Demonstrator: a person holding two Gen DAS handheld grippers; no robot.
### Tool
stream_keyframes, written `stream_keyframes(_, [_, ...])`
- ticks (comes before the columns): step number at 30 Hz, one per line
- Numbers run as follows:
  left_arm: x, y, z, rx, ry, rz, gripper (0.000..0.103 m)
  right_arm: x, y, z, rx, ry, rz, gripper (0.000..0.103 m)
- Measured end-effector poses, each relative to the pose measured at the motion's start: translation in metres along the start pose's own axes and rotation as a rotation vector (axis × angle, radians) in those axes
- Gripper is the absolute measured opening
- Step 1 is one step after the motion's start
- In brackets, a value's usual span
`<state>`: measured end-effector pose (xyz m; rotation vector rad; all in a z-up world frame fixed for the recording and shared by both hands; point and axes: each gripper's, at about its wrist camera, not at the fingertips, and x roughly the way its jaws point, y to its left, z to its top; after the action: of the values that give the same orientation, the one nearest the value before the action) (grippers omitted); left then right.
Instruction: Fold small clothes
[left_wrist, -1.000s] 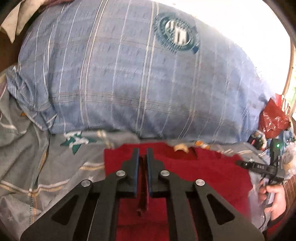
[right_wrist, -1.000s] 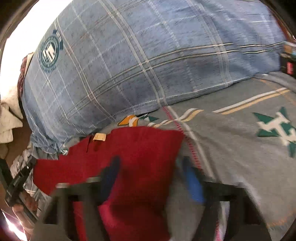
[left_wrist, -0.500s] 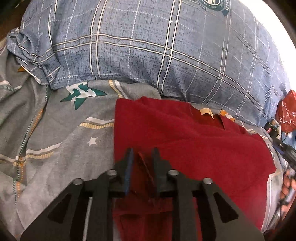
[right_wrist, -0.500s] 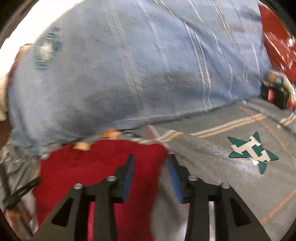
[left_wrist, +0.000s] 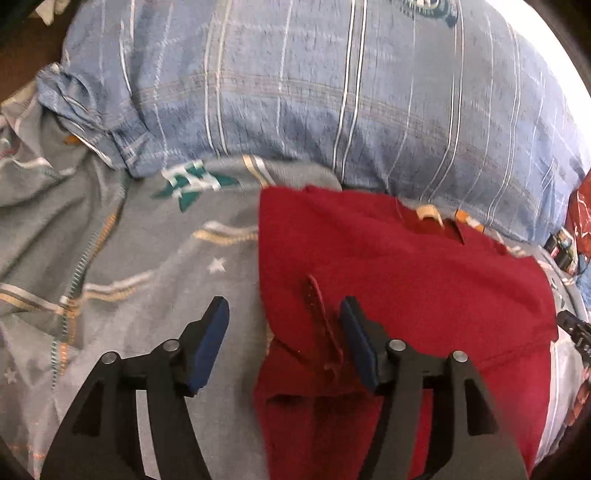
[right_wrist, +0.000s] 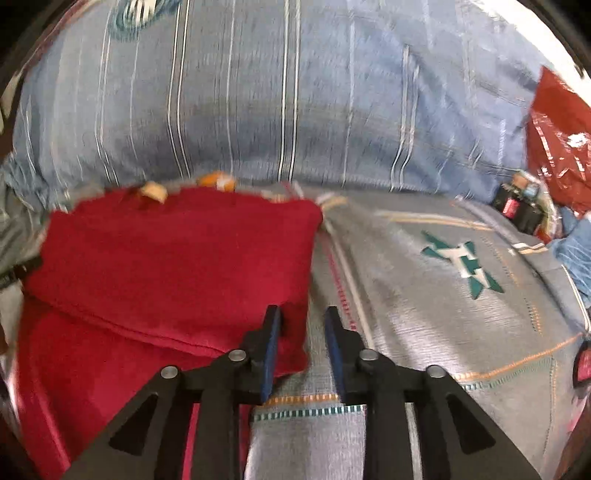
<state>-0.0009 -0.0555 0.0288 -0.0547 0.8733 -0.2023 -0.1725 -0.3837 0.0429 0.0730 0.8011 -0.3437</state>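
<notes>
The left gripper (left_wrist: 282, 332) hovers over the left edge of a folded red garment (left_wrist: 406, 288) spread on a grey patterned bedsheet (left_wrist: 129, 258), its jaws opening. A loose red strap (left_wrist: 325, 325) of the cloth lies between the blue-padded fingers (left_wrist: 207, 343), which press on nothing. Behind the garment sits a blue checked pillow (left_wrist: 332, 92), touching its far edge.
</notes>
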Motion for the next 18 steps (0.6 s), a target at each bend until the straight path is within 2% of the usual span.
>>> stream_keyframes(2, [-0.006,-0.001,0.002,0.005,-0.032,0.008,0.064,-0.009,-0.004,0.003,0.063,-0.044,0.097,0.043])
stream_keyframes(4, [-0.007,-0.002,0.003,0.005,-0.043,0.008,0.066,-0.009,0.001,0.011,0.063,-0.058,0.132,0.045])
stream_keyframes(8, [0.009,-0.004,0.0,0.029,-0.003,0.044,0.068,0.013,0.027,0.029,-0.029,-0.059,0.115,0.044])
stream_keyframes(13, [0.023,-0.006,0.0,0.038,0.018,0.062,0.072,0.052,0.031,0.034,-0.007,-0.019,0.075,0.041])
stream_keyframes(18, [0.029,-0.007,0.001,0.043,0.022,0.064,0.072,0.058,0.031,0.033,-0.011,-0.032,0.072,0.042])
